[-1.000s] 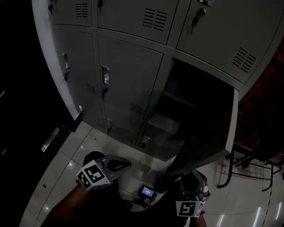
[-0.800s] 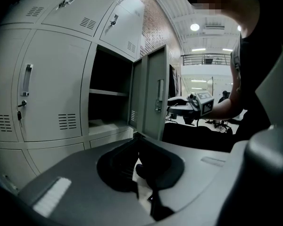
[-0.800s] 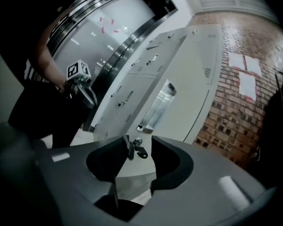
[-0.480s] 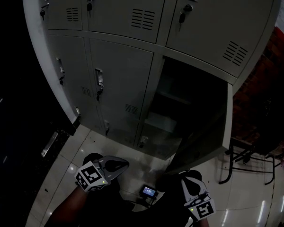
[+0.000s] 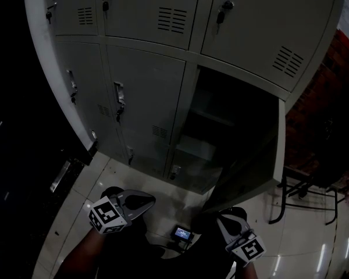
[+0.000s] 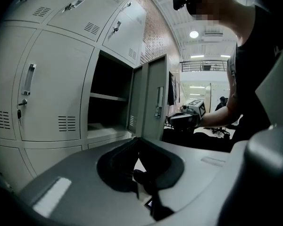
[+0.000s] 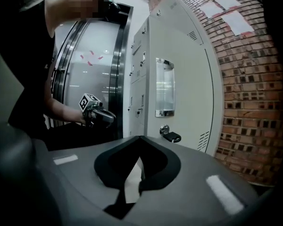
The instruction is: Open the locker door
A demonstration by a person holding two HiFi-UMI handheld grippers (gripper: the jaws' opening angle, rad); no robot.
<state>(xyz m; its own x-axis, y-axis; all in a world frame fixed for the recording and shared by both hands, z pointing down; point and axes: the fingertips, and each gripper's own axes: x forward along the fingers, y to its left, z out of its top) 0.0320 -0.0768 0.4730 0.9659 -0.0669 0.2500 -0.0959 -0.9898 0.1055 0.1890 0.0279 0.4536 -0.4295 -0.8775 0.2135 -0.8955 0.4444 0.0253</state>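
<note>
Head view looks down on a bank of grey lockers (image 5: pixel 145 92), and the locker door (image 5: pixel 277 150) on the right one stands wide open, swung out to the right, so the dark compartment (image 5: pixel 232 121) with its shelf is exposed. Neither gripper touches the door. The left gripper (image 5: pixel 153 199) and the right gripper (image 5: pixel 224 221) both sit low over the tiled floor (image 5: pixel 302 243), well apart from each other, with a small lit-screen device (image 5: pixel 181 233) between them on the floor.

Left gripper view: the left gripper (image 6: pixel 139 138) has its jaws pressed together with nothing in them, and it faces the open compartment (image 6: pixel 111 98) and the door (image 6: pixel 153 102) edge-on.

Right gripper view, same deal: the right gripper (image 7: pixel 140 137) is closed and empty, looking at the door's outer face (image 7: pixel 179 79) with its key lock (image 7: pixel 170 136), a brick wall (image 7: pixel 245 93) behind it.
</note>
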